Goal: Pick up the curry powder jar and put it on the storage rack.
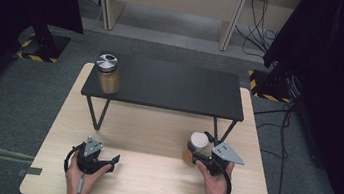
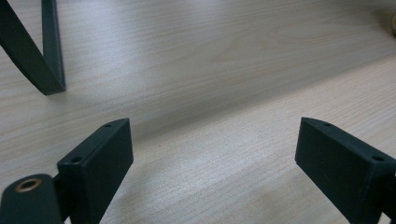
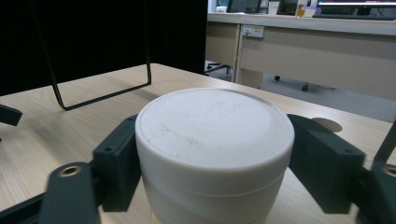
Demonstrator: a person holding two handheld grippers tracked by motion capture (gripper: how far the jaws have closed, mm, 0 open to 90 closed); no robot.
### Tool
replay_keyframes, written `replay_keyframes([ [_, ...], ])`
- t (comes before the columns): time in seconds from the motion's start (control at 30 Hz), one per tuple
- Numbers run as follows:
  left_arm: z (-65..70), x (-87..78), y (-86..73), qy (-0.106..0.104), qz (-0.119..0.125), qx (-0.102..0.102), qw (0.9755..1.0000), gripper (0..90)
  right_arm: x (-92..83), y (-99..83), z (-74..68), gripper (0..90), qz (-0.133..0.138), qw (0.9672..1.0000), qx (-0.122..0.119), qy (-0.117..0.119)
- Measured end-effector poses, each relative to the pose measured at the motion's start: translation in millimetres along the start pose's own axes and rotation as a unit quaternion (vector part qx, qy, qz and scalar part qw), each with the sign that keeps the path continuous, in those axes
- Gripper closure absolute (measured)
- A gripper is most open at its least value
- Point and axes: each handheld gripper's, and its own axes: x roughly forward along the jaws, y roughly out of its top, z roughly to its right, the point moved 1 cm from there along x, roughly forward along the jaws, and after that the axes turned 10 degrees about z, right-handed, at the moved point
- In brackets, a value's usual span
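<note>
A jar with a white lid (image 1: 198, 142) and brownish contents stands at the right of the wooden table (image 1: 149, 179), just in front of the black shelf's right leg. My right gripper (image 1: 198, 157) is shut on it. In the right gripper view the white-lidded jar (image 3: 215, 135) sits between the two jaws, which press on its sides just under the lid. My left gripper (image 1: 102, 151) rests low over the table at the front left, open. In the left gripper view its fingers (image 2: 100, 158) stand wide apart over bare wood.
A low black shelf (image 1: 171, 84) on thin legs spans the back of the table. A second jar with a silver lid (image 1: 107, 73) stands on its left end. One shelf leg (image 2: 46, 56) is near the left gripper. Dark curtains flank the table.
</note>
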Motion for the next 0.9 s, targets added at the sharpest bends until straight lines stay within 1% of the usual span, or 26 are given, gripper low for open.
replay_keyframes([
  [0.03,0.2,0.0,0.1,0.000,0.000,0.001,1.0000,11.2,0.4,-1.5,0.1,33.5,0.003,1.0000,-0.003,0.007],
  [0.23,-0.6,-0.2,-0.3,-0.001,0.001,-0.002,1.0000,11.2,-0.3,-6.2,-1.6,34.0,0.013,0.9999,0.001,0.004],
  [0.5,-0.2,-0.5,-0.7,-0.001,0.002,-0.001,1.0000,11.2,0.0,-3.9,-3.8,34.1,0.008,1.0000,0.003,0.000],
  [0.73,-0.4,-0.6,-1.1,0.000,0.004,-0.003,1.0000,11.2,0.0,-0.4,-5.4,34.2,0.002,1.0000,-0.003,0.001],
  [0.87,-0.9,-0.5,-0.9,-0.001,0.003,-0.004,1.0000,11.2,-0.4,2.9,-8.0,34.2,-0.002,0.9999,-0.012,0.002],
  [0.9,-0.9,-0.4,-0.7,-0.001,0.002,-0.004,1.0000,11.1,-2.0,6.0,-10.2,34.2,-0.003,0.9999,-0.016,0.003],
])
